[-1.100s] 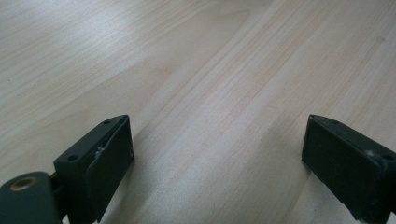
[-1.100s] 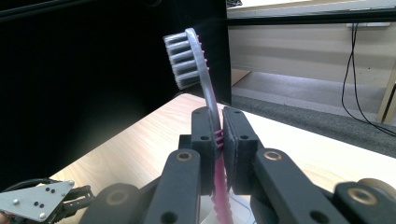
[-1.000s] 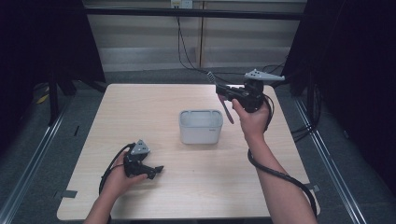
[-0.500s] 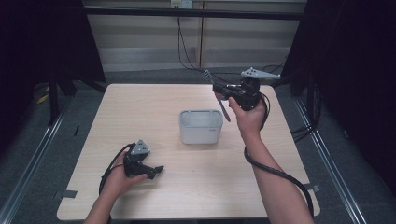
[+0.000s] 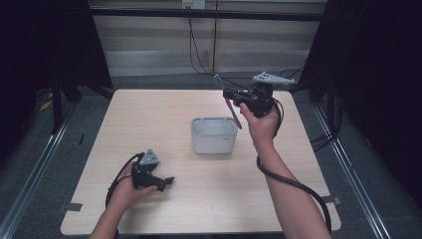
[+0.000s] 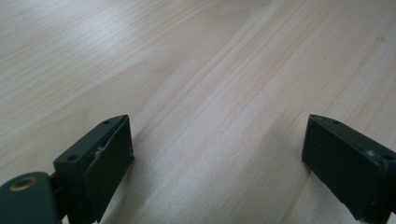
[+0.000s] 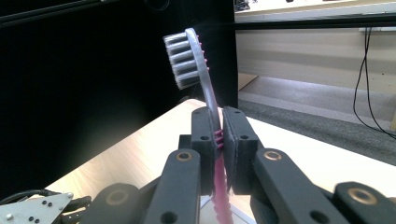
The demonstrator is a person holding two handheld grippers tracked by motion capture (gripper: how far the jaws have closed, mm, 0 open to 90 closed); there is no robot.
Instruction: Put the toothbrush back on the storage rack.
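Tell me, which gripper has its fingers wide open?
The left gripper, resting low on the table. Its fingers stand apart, while the right gripper pinches the toothbrush.

Lab recording bay, black curtains (image 5: pixel 45 45), wooden table (image 5: pixel 149 124), trailing cables (image 5: pixel 196 45)

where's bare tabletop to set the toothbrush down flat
The light wooden table is bare across its far-left stretch, between the far edge and the pale grey plastic bin, and along the near edge right of the left tool. It is tight only around the bin, where the right tool holds the pink-handled toothbrush.
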